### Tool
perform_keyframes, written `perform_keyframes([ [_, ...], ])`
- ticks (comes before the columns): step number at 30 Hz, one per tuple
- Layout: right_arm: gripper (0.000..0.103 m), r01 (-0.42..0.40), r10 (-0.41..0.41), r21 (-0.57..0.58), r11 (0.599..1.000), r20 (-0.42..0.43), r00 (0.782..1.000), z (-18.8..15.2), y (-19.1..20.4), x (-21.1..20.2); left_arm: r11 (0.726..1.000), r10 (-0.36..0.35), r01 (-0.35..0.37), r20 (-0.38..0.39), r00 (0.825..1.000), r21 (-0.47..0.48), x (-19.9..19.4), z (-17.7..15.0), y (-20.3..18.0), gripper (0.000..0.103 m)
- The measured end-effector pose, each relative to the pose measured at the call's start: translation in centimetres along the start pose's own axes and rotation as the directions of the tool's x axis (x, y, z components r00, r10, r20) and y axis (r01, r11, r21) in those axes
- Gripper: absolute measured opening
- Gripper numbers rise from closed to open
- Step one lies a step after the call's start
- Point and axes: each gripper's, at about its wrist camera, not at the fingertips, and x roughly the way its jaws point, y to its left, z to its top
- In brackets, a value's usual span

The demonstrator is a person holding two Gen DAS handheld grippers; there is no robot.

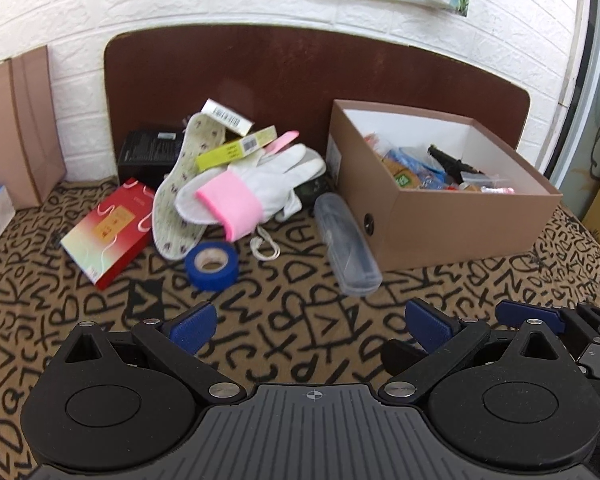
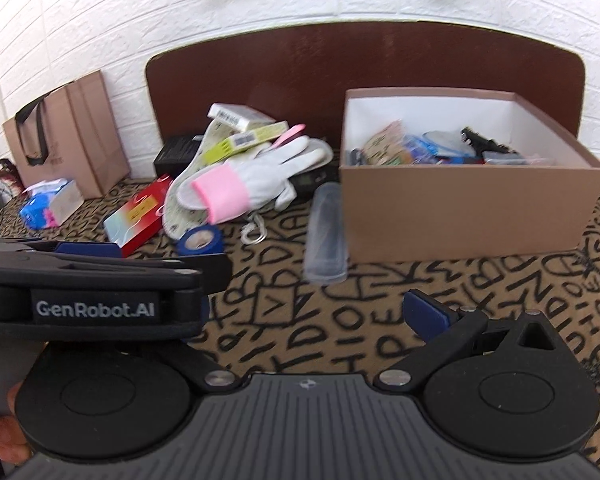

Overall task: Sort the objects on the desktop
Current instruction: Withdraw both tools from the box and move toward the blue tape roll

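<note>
Both grippers hung low over the lettered tabletop point(image 1: 300, 280), well short of the clutter, and neither held anything. The left gripper point(image 1: 314, 324) had its jaws spread wide and empty. The right gripper point(image 2: 312, 316) looked open too, though the left unit crossed in front of its left finger in the right wrist view, so I only really saw the right pad. The stuff left to sort sat in a heap at the back: a white glove point(image 1: 260, 184) with a pink cuff draped over an insole point(image 1: 180, 184), a yellow box point(image 1: 236, 148) and a white box point(image 1: 228, 116) stacked on top, a red box point(image 1: 104, 232) to the left, blue tape point(image 1: 212, 265) in front and a clear case point(image 1: 346, 240) lying just beside the brown box point(image 1: 460, 220), which already had a bunch of items in it. Looked like roughly half the job was still to do. My worry was the heap: everything leaned on something else, so grabbing the glove would probably drag the insole and tip the small boxes off. The tape could roll if nudged on edge, and the case looked slick, so a shallow pinch might let it squirt out. Also the two grippers were really close together, so they could easily bump each other on the way in.
</note>
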Motion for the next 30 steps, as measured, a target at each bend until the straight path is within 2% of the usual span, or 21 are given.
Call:
perform_keyframes([
  [9,0.103,-0.023,0.023,-0.019,1.000,-0.026,0.999,-1.6,2.1,0.6,1.000,0.006,-0.006,-0.012,1.000,-0.018,0.2,-1.9,1.9,0.103],
  [17,0.103,-0.038,0.037,-0.024,0.999,-0.056,0.998,-1.8,3.2,2.5,0.999,0.009,-0.011,-0.046,0.999,-0.040,2.0,-2.1,3.6,0.103],
  [24,0.103,-0.009,0.007,-0.021,1.000,-0.073,0.997,-1.7,2.1,4.1,0.997,-0.046,0.043,-0.056,0.997,-0.068,4.3,-1.9,4.6,0.103],
  [30,0.103,0.015,-0.013,0.023,1.000,-0.093,0.996,-1.6,0.1,6.2,0.995,-0.051,0.045,-0.072,0.996,-0.093,6.6,-1.1,5.9,0.096],
])
